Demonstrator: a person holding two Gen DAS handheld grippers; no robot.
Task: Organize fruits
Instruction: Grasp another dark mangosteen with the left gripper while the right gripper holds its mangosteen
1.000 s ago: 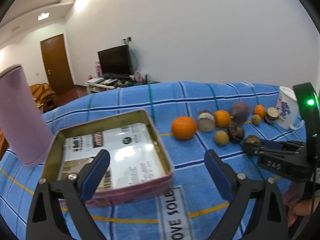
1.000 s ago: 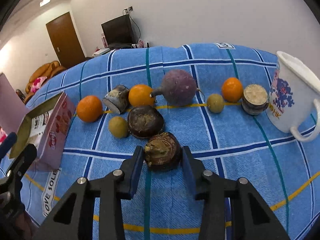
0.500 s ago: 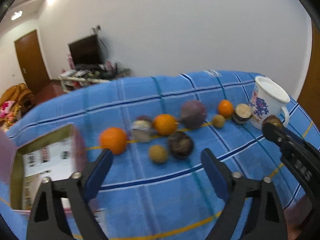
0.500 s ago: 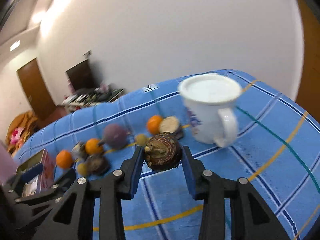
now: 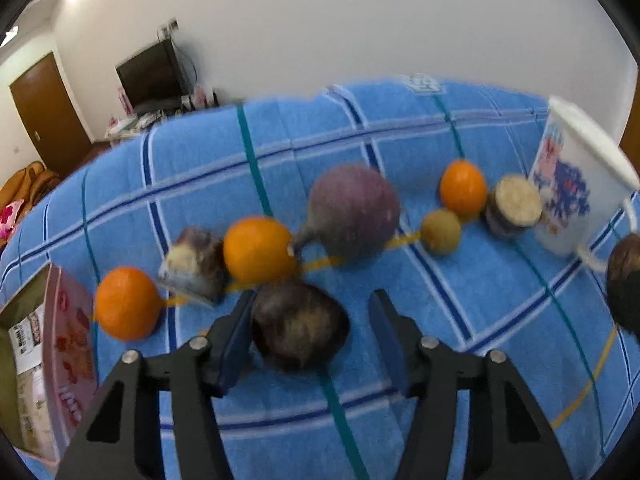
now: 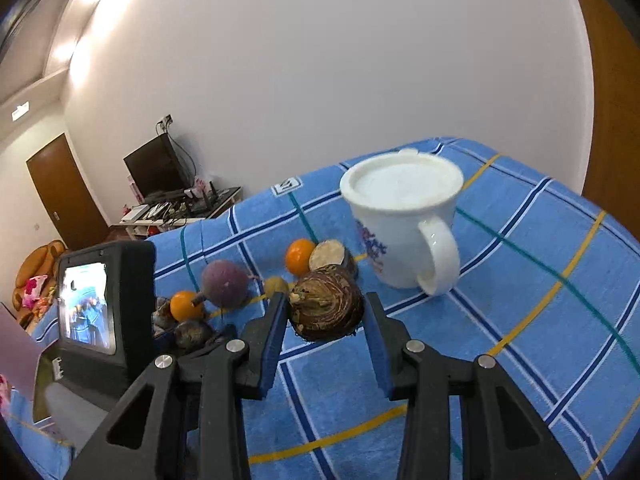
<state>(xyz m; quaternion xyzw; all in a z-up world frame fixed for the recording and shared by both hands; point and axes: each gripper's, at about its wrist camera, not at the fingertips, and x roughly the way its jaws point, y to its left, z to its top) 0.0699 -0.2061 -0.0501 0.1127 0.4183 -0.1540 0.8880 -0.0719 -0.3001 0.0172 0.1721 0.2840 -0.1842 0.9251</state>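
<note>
Right gripper (image 6: 326, 338) clenched on a brown striped fruit (image 6: 326, 306), lifted just in front of the white mug (image 6: 402, 220). Left gripper (image 5: 308, 334) closing around a dark round fruit (image 5: 298, 326) on the blue cloth (image 5: 460, 320), left pad touching, right pad apart. Well left of the mug: oranges (image 5: 258, 250), a purple fruit (image 5: 352, 212). Far left, a pink tin (image 5: 68, 344).

Two wrist fisheyes, angled down, close over shared fruit row (image 5: 348, 212), mug (image 6: 400, 216)
</note>
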